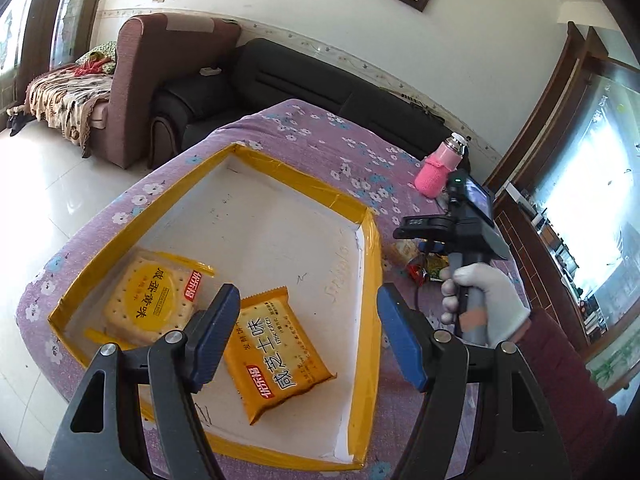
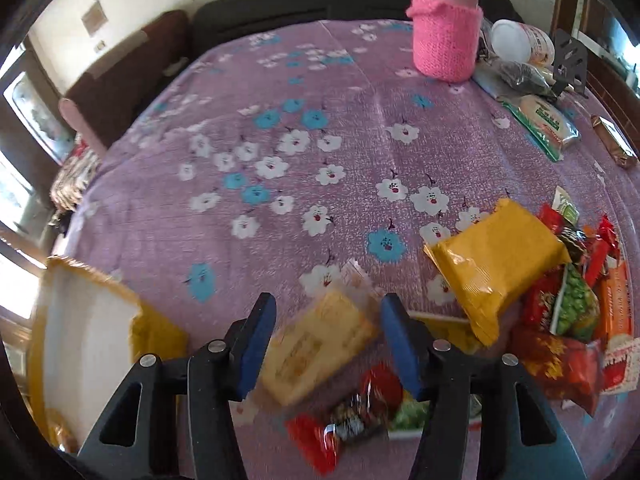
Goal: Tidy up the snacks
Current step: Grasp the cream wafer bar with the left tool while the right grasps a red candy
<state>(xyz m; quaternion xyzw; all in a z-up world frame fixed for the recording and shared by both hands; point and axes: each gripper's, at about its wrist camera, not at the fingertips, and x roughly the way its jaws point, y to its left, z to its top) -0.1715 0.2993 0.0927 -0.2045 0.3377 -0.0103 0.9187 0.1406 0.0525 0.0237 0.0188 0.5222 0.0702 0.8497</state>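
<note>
Nearest the left gripper [image 1: 308, 332], 2 yellow cracker packs already lie flat in the tray [image 1: 370, 264]: an orange-yellow pack [image 1: 276, 354] right under the jaws and a clear-wrapped one [image 1: 154, 302] beside it toward the tray's near left corner. The jaws stand wide with nothing between them, and the gripper hangs above the tray, tilted down. That reads as a tool with its delivery made, parked clear of the packs.

Past the tray's right edge, a gloved hand [image 1: 490, 304] holds the right gripper's handle upright over the loose snacks on the cloth [image 1: 320, 136].

From the right gripper [image 2: 326, 338], the view points steeply down. A pale yellow cracker pack [image 2: 320, 346] lies on the cloth between the blue pads [image 2: 400, 344]; the jaws are partly open and I see no pad pressing it, though the blur leaves that uncertain. This looks like the next pick, lined up across the pack's width.

Just right sits another yellow pack [image 2: 496, 268] leaning on a heap of red and green packets [image 2: 568, 304]. The tray corner shows at the left. Farthest back stands a pink bottle [image 2: 446, 40].
</note>
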